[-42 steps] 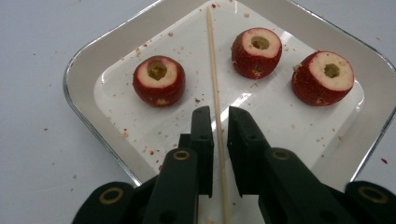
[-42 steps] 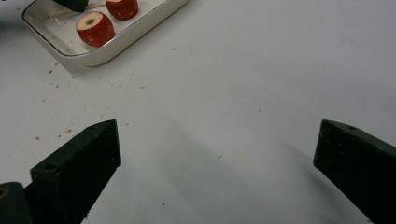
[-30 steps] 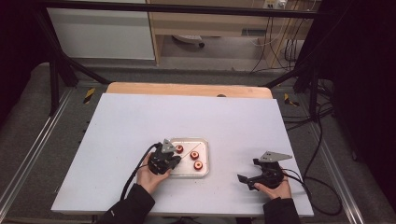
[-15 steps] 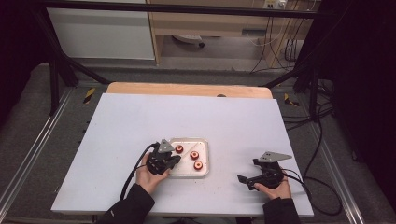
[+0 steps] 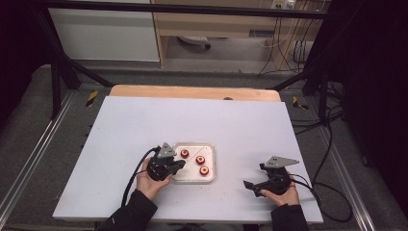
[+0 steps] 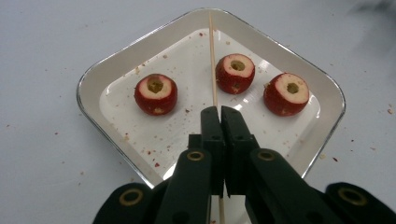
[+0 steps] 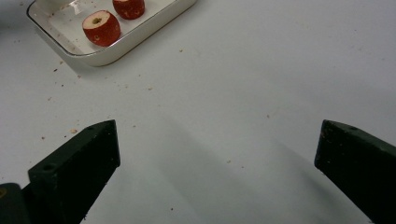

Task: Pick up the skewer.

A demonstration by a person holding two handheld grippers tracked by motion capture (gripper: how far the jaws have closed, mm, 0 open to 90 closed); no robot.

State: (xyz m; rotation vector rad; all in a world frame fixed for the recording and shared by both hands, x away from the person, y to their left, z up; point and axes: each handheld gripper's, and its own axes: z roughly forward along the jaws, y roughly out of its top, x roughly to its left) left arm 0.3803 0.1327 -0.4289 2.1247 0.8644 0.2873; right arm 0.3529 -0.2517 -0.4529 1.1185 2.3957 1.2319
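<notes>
Gripping a thin wooden skewer [image 6: 212, 60], left gripper [image 5: 179, 165] at the near-left edge of the tray [image 5: 210, 147], jaws fully closed with the stick pinched between the two black tips. Seen along the left gripper view [image 6: 219, 112], skewer running straight away from the tips, across the tray's white floor [image 6: 116, 98] and on over its far rim, lying between the left fruit and the middle one. Held by the left hand [image 5: 150, 184], dark sleeve coming in from the bottom edge, black cable looping off to the left.

Sitting in the tray, three small red cored fruits, each cut flat on top with a hole through the pale flesh: left fruit [image 6: 156, 94] apart on its own side of the stick, middle fruit [image 6: 235, 73] just beside the stick on the other side, right fruit [image 6: 286, 94] close to the middle one, whether touching it cannot be told. Scattered over the tray floor and the white table [image 5: 144, 120], fine red and brown crumbs.

Resting farther right, well apart from the tray, right gripper [image 5: 255, 185] in the right hand [image 5: 280, 195], grey three-cornered plate on top. Jaws spread wide in the right gripper view [image 7: 217, 154], nothing between them but bare table; tray corner [image 7: 100, 58] with two fruits at the upper left of that view.
</notes>
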